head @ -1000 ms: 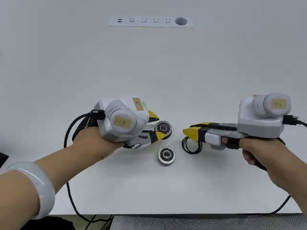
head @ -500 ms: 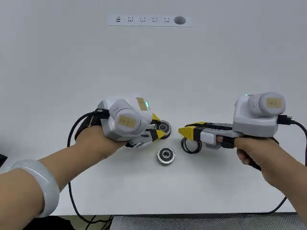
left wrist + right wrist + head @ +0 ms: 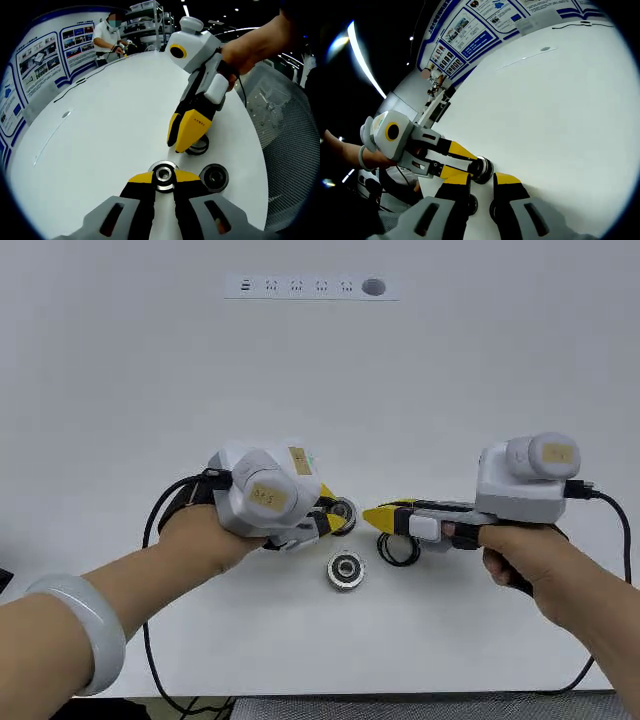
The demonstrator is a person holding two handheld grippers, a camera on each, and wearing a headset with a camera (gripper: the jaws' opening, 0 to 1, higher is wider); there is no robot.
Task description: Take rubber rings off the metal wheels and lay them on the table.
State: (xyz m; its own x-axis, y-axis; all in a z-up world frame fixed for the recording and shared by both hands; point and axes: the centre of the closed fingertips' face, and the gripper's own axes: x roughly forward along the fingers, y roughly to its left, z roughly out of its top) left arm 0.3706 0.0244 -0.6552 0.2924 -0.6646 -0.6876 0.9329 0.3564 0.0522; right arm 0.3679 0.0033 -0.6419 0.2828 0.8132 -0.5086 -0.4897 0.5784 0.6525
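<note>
My left gripper (image 3: 333, 515) (image 3: 164, 177) is shut on a metal wheel (image 3: 343, 510) (image 3: 164, 174), held just above the white table (image 3: 300, 390). My right gripper (image 3: 378, 517) (image 3: 480, 179) points at it from the right, jaws a little open with nothing between them, tips just short of the held wheel (image 3: 481, 169). In the left gripper view the right gripper (image 3: 186, 134) hangs over black rubber rings (image 3: 198, 146). These rings (image 3: 398, 548) lie flat on the table. A second wheel (image 3: 346, 568) (image 3: 215, 177) lies loose in front of both grippers.
A white power strip (image 3: 310, 286) lies at the table's far side. Black cables (image 3: 150, 535) trail from both grippers toward the front edge. A person (image 3: 107, 32) stands beyond the table's far end in the left gripper view.
My right gripper has moved left, closing the gap to the wheel in the left gripper. The left gripper has kept its hold, and the loose wheel and rings have stayed put.
</note>
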